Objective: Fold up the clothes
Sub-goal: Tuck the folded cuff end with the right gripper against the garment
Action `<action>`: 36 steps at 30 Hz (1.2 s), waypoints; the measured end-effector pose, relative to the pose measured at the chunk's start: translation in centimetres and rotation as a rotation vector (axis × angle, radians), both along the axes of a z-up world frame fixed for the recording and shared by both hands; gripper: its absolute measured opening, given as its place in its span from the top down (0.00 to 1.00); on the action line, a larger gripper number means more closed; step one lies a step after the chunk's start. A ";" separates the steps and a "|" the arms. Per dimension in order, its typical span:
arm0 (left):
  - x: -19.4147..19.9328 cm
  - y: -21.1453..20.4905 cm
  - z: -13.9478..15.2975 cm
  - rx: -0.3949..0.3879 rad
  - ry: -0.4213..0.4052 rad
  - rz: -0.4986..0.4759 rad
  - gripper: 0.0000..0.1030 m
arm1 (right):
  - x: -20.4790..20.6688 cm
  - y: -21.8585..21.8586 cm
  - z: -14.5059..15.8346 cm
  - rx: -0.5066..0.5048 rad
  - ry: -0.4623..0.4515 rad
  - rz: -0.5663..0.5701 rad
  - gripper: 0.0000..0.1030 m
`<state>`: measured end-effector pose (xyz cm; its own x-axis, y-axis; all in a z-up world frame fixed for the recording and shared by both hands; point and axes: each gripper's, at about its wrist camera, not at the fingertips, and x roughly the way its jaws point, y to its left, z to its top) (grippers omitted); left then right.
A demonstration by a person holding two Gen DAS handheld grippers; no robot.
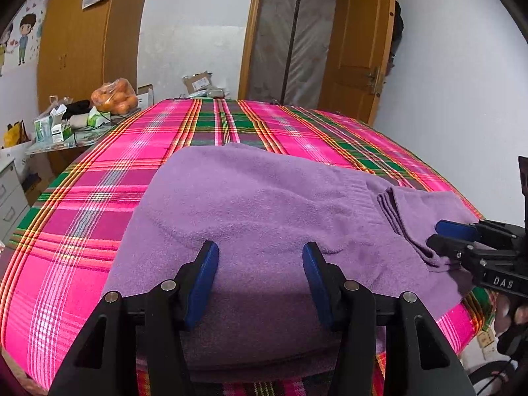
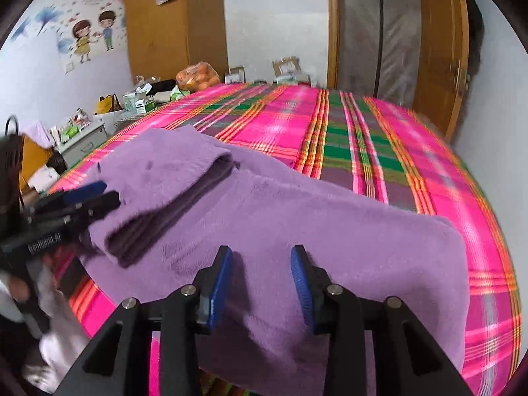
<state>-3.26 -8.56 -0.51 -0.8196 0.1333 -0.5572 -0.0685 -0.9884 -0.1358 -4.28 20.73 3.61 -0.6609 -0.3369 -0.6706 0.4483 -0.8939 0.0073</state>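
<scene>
Both claws, left (image 1: 260, 250) and right (image 2: 261, 254), gape above fuzzy purple sweater (image 1: 250, 204).

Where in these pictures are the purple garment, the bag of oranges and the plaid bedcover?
purple garment (image 1: 250, 198), left wrist view, its broad middle.
bag of oranges (image 1: 115, 97), left wrist view, the bag's centre.
plaid bedcover (image 2: 373, 138), right wrist view, a bare stretch beyond the garment.

Sweater (image 1: 257, 204) on bedspread (image 1: 99, 198), grippers apart above it

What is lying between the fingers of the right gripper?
Only the purple garment lies there: the right gripper hovers open above it, its fingers gripping nothing, as the right wrist view shows.
</scene>
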 end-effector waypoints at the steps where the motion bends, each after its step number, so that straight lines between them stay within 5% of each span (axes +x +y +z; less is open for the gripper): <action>1: 0.0 0.0 0.0 -0.001 -0.001 0.001 0.46 | 0.1 0.2 0.1 -0.005 -0.006 0.001 0.63; 11: 0.0 0.0 0.0 -0.001 0.001 0.001 0.46 | 1.5 6.5 0.6 -0.088 -0.024 -0.111 0.66; 20: 0.1 0.1 0.0 -0.007 -0.001 0.006 0.46 | -1.8 12.1 1.6 -0.153 -0.039 -0.284 0.67; 28: 0.1 0.1 0.0 -0.010 -0.001 0.006 0.45 | -7.1 12.1 1.3 -0.068 -0.062 -0.343 0.67; 36: 0.0 0.2 -0.1 -0.013 0.000 0.007 0.45 | -7.1 11.8 0.7 -0.027 -0.042 -0.338 0.67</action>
<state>-3.29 -8.39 -0.58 -0.8204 0.1201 -0.5590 -0.0614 -0.9905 -0.1227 -11.42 32.49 4.33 -0.7098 -0.1218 -0.6937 0.1259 -0.9910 0.0452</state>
